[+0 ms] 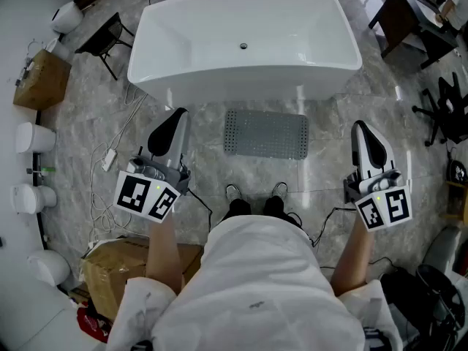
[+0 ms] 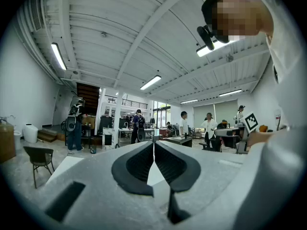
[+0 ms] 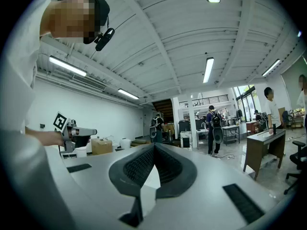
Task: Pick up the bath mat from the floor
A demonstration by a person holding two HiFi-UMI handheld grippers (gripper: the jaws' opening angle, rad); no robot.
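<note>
A grey bath mat (image 1: 265,134) with rows of small holes lies flat on the marble floor, just in front of the white bathtub (image 1: 245,39). My left gripper (image 1: 175,117) is held level at the left of the mat, well above the floor, jaws shut with nothing between them. My right gripper (image 1: 360,129) is held level at the mat's right, also shut and empty. In the left gripper view the gripper (image 2: 153,145) points out across the hall; the right gripper view shows that gripper (image 3: 154,147) the same way. The mat is out of both gripper views.
My shoes (image 1: 256,205) stand right behind the mat. Cardboard boxes (image 1: 117,269) and white cables (image 1: 110,159) lie at the left, a folding chair (image 1: 102,42) by the tub's left end. A desk (image 1: 409,17) and an office chair (image 1: 446,108) stand at the right. Several people stand far off.
</note>
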